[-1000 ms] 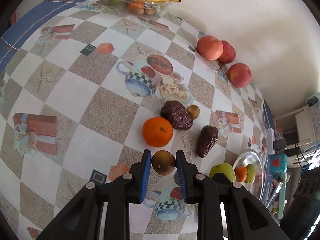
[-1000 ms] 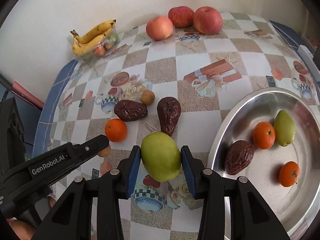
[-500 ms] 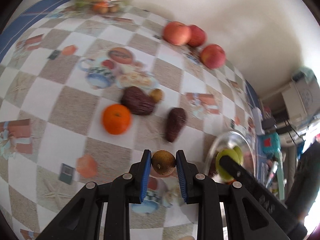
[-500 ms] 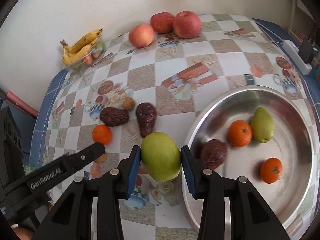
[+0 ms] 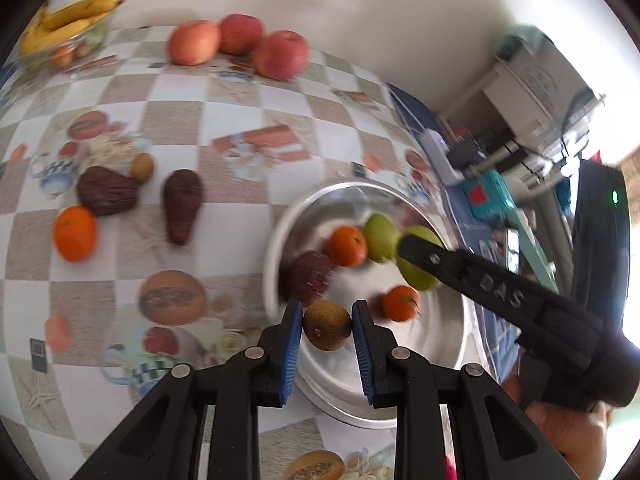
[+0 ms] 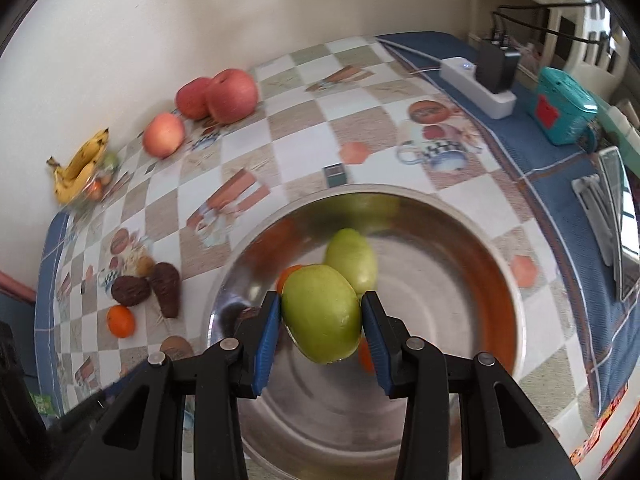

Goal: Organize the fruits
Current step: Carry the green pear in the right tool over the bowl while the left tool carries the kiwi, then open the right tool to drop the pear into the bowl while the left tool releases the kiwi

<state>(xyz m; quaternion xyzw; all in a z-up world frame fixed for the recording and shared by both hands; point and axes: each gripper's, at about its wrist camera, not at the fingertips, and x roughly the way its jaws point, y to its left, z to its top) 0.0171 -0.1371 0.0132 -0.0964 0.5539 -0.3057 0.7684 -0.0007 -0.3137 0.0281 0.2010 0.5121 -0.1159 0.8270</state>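
My left tool (image 5: 327,334) is clamped on a small round brown fruit (image 5: 327,330), and my right tool (image 6: 321,317) is closed around a large green pear-shaped fruit (image 6: 321,314). A second ago both tools hung over the checked worktop (image 5: 248,92) among the loose fruit; now both are above the round steel basin (image 6: 460,236), the brown fruit just inside its near rim and the green fruit over its middle.

The left view is smeared by motion, so the loose fruit looks soft-edged. In the right view the green fruit I hold covers much of the basin's contents: only slivers of two oranges and a dark shape behind the left finger show. The basin's near rim is cut off behind my tools.

From the left view the basin holds a second green pear-shaped fruit (image 5: 380,232), two small oranges (image 5: 347,246) and a dark wrinkled brown fruit (image 5: 310,280).

Left out on the worktop are two more dark wrinkled fruits (image 5: 182,204), one orange (image 5: 75,233) and a small brown fruit (image 5: 142,167). Three red apples (image 5: 240,42) sit by the wall, and yellow bananas (image 6: 78,168) lie over a clear tub at the far corner.
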